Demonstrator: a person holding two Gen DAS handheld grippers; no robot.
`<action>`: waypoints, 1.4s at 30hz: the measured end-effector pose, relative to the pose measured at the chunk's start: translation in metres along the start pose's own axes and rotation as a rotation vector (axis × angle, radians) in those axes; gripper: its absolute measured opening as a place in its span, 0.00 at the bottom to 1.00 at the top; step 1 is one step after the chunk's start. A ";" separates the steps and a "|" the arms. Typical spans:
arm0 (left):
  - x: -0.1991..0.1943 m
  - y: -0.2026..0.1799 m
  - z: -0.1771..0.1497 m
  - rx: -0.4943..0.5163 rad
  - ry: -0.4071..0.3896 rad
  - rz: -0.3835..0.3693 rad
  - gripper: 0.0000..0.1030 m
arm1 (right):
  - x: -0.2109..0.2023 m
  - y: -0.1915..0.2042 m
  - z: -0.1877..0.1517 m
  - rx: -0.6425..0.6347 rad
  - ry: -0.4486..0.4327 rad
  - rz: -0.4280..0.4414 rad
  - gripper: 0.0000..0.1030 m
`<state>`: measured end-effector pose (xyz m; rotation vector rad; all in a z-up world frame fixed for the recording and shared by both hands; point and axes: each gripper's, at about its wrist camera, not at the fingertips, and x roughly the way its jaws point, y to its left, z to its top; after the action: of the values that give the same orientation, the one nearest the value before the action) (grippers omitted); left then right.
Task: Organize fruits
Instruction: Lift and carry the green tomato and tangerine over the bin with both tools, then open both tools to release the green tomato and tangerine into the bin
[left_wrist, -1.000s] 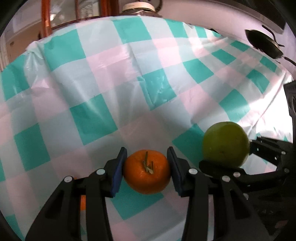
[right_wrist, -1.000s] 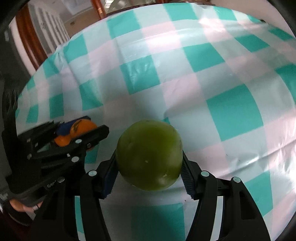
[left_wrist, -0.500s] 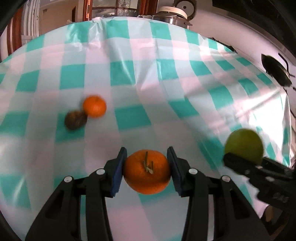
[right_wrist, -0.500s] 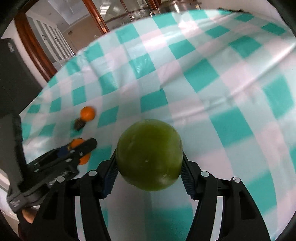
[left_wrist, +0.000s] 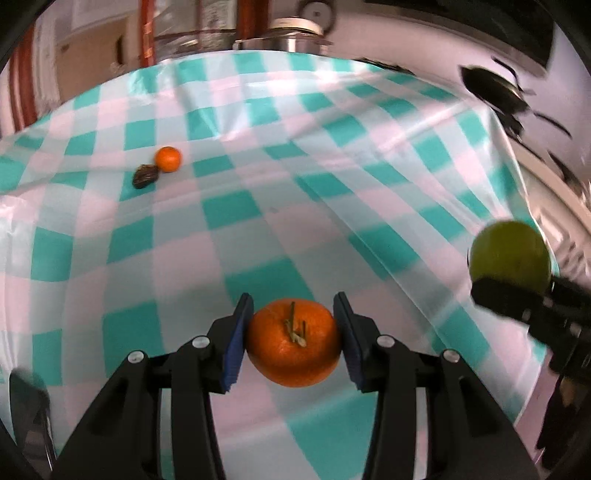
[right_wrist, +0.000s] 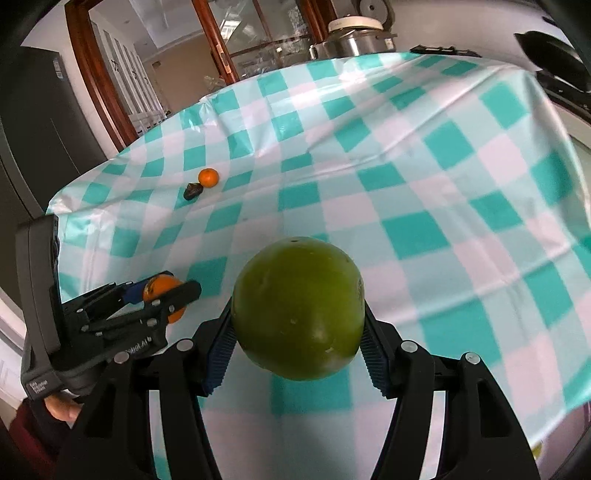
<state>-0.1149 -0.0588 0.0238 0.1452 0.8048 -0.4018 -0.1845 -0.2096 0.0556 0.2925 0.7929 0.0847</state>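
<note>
My left gripper (left_wrist: 293, 341) is shut on an orange tangerine (left_wrist: 293, 345) with a short stem and holds it above the checked tablecloth (left_wrist: 258, 206). My right gripper (right_wrist: 297, 332) is shut on a large green fruit (right_wrist: 297, 308), also raised above the cloth. The green fruit shows at the right edge of the left wrist view (left_wrist: 509, 256). The left gripper with its tangerine shows at the lower left of the right wrist view (right_wrist: 162, 295). A second small tangerine (left_wrist: 168, 159) and a dark brown fruit (left_wrist: 145, 176) lie touching on the far left of the table.
The table's right edge (right_wrist: 576, 177) drops off near a dark pan (left_wrist: 491, 94). A steel pot with a lid (right_wrist: 354, 37) and a wooden glass cabinet (right_wrist: 258, 40) stand behind the far edge. A dark appliance (right_wrist: 40, 122) stands at the left.
Both grippers have lifted and pulled back from the cloth with their fruits held. More of the table shows now, and the small tangerine and dark fruit look farther away.
</note>
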 end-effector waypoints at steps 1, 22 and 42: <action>-0.001 -0.009 -0.006 0.017 0.007 -0.005 0.44 | -0.005 -0.004 -0.004 0.000 -0.002 -0.004 0.59; -0.033 -0.180 -0.047 0.432 0.001 -0.115 0.44 | -0.132 -0.131 -0.110 0.148 -0.140 -0.133 0.59; 0.054 -0.378 -0.174 0.983 0.362 -0.335 0.44 | -0.079 -0.288 -0.203 0.343 0.206 -0.528 0.59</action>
<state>-0.3501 -0.3719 -0.1258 1.0302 0.9289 -1.0919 -0.3943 -0.4532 -0.1085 0.3923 1.0681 -0.5298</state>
